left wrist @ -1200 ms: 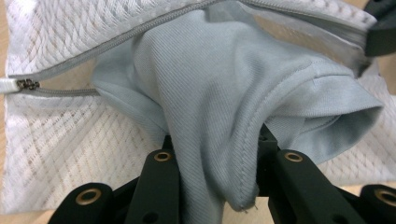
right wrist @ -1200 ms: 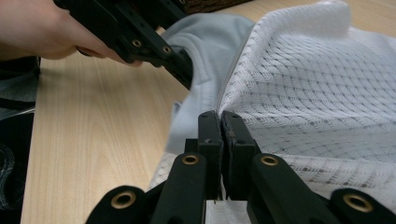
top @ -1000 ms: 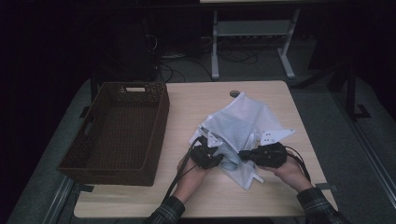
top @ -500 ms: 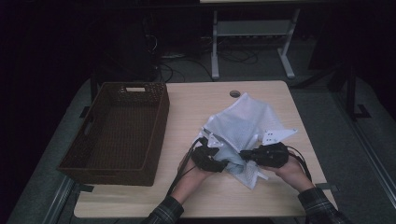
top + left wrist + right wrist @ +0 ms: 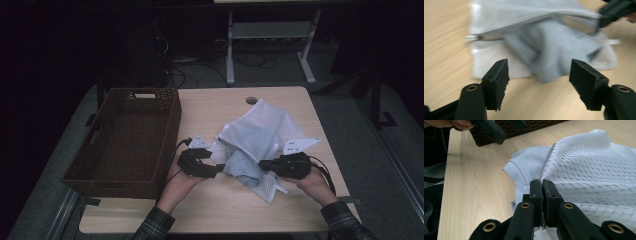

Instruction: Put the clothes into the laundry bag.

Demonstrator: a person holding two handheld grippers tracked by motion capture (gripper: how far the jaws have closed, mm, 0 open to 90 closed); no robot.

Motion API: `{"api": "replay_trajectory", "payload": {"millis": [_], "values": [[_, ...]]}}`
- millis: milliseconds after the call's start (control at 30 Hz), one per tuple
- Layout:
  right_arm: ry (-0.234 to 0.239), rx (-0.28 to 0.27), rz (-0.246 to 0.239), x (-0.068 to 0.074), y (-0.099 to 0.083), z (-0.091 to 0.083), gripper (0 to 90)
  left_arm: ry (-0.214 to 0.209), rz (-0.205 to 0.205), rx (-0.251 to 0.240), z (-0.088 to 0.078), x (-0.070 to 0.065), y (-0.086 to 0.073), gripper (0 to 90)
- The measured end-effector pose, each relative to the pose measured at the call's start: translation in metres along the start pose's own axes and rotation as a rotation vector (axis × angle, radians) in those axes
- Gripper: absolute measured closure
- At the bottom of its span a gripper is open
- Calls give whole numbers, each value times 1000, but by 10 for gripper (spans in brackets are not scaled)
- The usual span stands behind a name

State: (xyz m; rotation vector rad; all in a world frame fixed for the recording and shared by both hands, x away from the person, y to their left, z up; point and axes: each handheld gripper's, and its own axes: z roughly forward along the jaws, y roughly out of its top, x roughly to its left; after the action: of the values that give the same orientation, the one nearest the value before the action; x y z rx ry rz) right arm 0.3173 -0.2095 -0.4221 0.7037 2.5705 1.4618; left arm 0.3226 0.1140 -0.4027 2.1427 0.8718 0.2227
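A white mesh zip bag [image 5: 260, 132] lies on the table with a light blue garment [image 5: 240, 167] sticking out of its open mouth. My right gripper [image 5: 542, 182] is shut on the bag's zip edge [image 5: 549, 157] and holds it lifted. My left gripper [image 5: 539, 70] is open, and its jaws have just been opening. Nothing sits between them. The blue garment [image 5: 554, 50] lies just ahead of them, under the raised mesh [image 5: 524, 12]. In the high view the left gripper [image 5: 217, 170] hovers to the left of the garment, facing the right gripper [image 5: 262, 165].
A dark brown wicker basket [image 5: 125, 135] stands on the left of the wooden table [image 5: 220, 210], close beside my left hand. A round cable hole [image 5: 251, 100] is at the table's far edge. Beyond the table stands a metal frame [image 5: 270, 35] on a dark floor.
My left gripper has opened, let go of the blue garment, and drawn back to the left and slightly up. The right gripper has kept still on the bag's edge.
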Motion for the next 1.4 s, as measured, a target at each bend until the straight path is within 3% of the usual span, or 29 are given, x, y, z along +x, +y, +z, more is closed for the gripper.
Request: {"api": "replay_trajectory", "payload": {"millis": [233,400,600,667,733,800,867,1067,1400], "values": [[-16,5,1,2,-4,-3,863,110,-25,65,33,22,-8,367],[-34,17,13,3,-11,-8,863,123,-69,80,52,36,-10,395],[-53,16,28,5,-18,-14,863,142,-93,68,65,48,-9,428],[-55,18,33,5,-19,-15,863,127,-95,71,68,51,-9,498],[-56,19,33,5,-19,-15,863,112,-86,76,70,51,-9,629],[-55,19,33,5,-19,-15,862,101,-82,85,70,50,-9,786],[-55,20,32,4,-19,-14,863,92,-79,89,67,49,-10,880],[-51,19,27,2,-17,-13,863,79,-64,95,51,38,-15,887],[-36,22,15,2,-14,-10,863,46,-16,137,22,7,-34,885]]}}
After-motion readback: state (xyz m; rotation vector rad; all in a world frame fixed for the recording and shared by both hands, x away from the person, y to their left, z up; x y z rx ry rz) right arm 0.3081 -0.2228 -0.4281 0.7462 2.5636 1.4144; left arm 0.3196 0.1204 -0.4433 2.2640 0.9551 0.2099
